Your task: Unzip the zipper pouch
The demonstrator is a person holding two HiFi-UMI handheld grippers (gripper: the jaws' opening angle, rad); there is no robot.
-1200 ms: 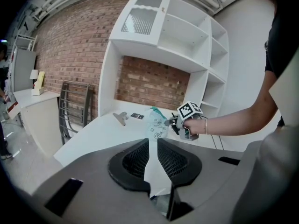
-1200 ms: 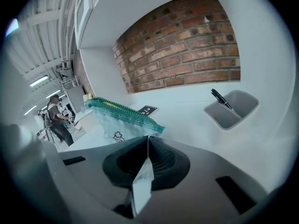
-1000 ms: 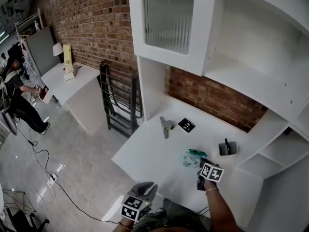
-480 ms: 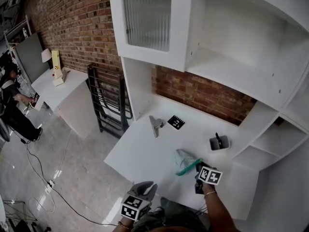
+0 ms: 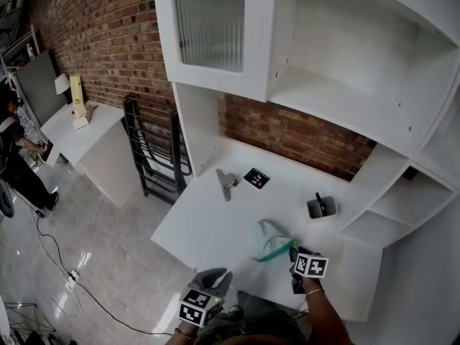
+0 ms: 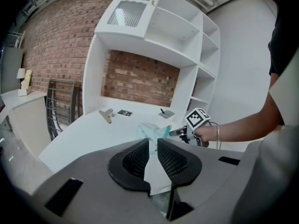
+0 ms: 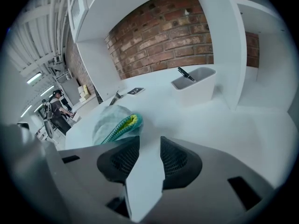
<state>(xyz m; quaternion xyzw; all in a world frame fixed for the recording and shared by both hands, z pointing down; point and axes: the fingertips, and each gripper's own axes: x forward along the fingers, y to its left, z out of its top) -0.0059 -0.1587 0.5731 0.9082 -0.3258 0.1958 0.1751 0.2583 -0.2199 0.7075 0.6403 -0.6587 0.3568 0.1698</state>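
On the white desk (image 5: pixel 208 228) below you, in the head view, the pouch (image 5: pixel 264 234) lies crumpled near the front edge. Its green zipper (image 5: pixel 274 251) runs along the side nearest you. Your right gripper (image 5: pixel 294 251) points at the zipper's right end, with its tip just beside it. Your left gripper (image 5: pixel 218 277) hangs at the desk's front edge, well apart from the pouch. Farther back are a metal clip (image 5: pixel 226 182), a black card (image 5: pixel 256 178) and a small white tray (image 5: pixel 320 208) with a pen in it.

In the left gripper view, your jaws are drawn almost together, with only a sliver of gap and nothing in it. Past them the pouch sits on the desk, with your right gripper at its right side.

In the right gripper view, your jaws have just been opening and stand a narrow way apart, with only bare desk between the pads. The pouch lies just ahead of the left jaw, clear of both pads. Yellow shows beside the green zipper at its near end. The tray with the pen stands farther back to the right, and a person (image 7: pixel 58 107) stands far off at the left.
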